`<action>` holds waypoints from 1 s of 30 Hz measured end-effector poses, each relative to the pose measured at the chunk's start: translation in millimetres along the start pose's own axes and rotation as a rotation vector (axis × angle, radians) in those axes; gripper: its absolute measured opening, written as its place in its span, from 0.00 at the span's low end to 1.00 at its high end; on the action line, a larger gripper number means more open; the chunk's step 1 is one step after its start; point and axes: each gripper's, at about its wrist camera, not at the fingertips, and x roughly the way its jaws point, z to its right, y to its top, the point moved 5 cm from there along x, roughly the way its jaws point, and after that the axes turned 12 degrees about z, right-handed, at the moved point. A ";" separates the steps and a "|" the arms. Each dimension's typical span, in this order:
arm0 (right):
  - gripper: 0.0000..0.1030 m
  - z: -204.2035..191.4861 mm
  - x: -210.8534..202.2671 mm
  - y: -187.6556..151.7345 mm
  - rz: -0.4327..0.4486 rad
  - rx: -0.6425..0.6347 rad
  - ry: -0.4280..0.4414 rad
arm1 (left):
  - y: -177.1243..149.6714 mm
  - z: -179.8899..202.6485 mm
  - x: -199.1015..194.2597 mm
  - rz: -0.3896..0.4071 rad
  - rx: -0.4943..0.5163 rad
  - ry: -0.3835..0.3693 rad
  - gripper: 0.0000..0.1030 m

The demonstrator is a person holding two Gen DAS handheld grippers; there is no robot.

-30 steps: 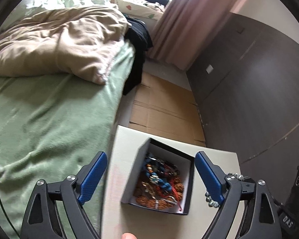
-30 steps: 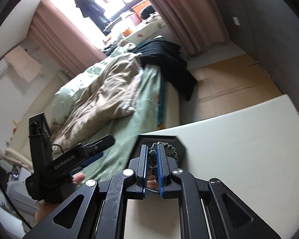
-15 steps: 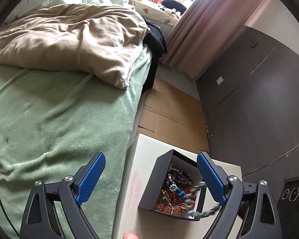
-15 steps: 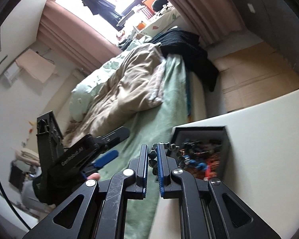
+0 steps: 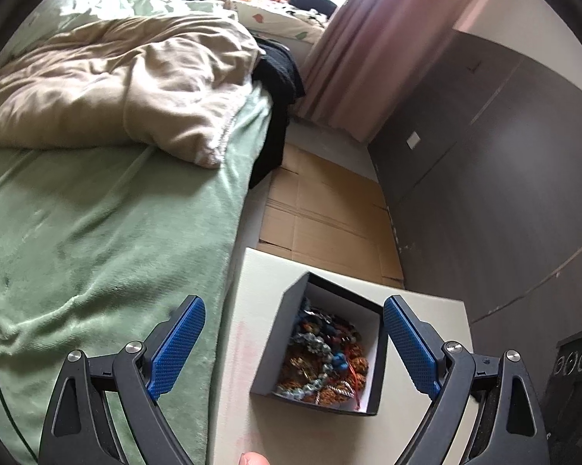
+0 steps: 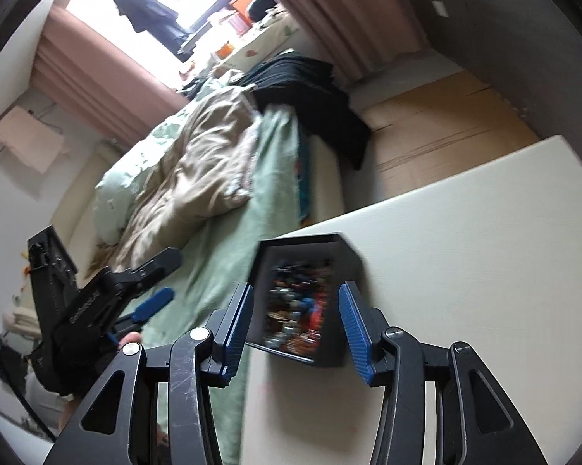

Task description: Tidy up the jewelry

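The black jewelry box (image 5: 322,352) sat on the white table (image 5: 252,279), close to the table edge that faced the green-covered bed (image 5: 97,232). A heap of beaded jewelry (image 5: 322,360) lay inside it. The left gripper (image 5: 293,343) was spread wide and held nothing. The right gripper (image 6: 295,323) was likewise released and empty, its blue pads either side of the box in view. Bare tabletop extended to the right of the box.

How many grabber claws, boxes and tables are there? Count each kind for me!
Grabber claws: 2, the left gripper and the right gripper, both open.
Boxes: 1, the black jewelry box full of beads.
Tables: 1, the white table.
Total: 4.
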 end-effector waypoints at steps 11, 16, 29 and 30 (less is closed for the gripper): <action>0.46 31.0 -48.7 8.4 0.026 -0.083 -0.142 | -30.0 45.7 -18.5 0.004 0.175 -0.028 1.00; 0.64 46.1 -60.9 6.2 0.006 -0.106 -0.215 | -39.6 61.2 -29.8 0.034 0.195 -0.069 1.00; 0.99 58.2 -98.9 13.4 0.054 -0.171 -0.252 | -62.3 98.0 -49.4 0.095 0.227 -0.111 1.00; 0.99 59.1 -101.7 13.8 0.057 -0.177 -0.259 | -62.5 98.7 -50.5 0.102 0.231 -0.111 1.00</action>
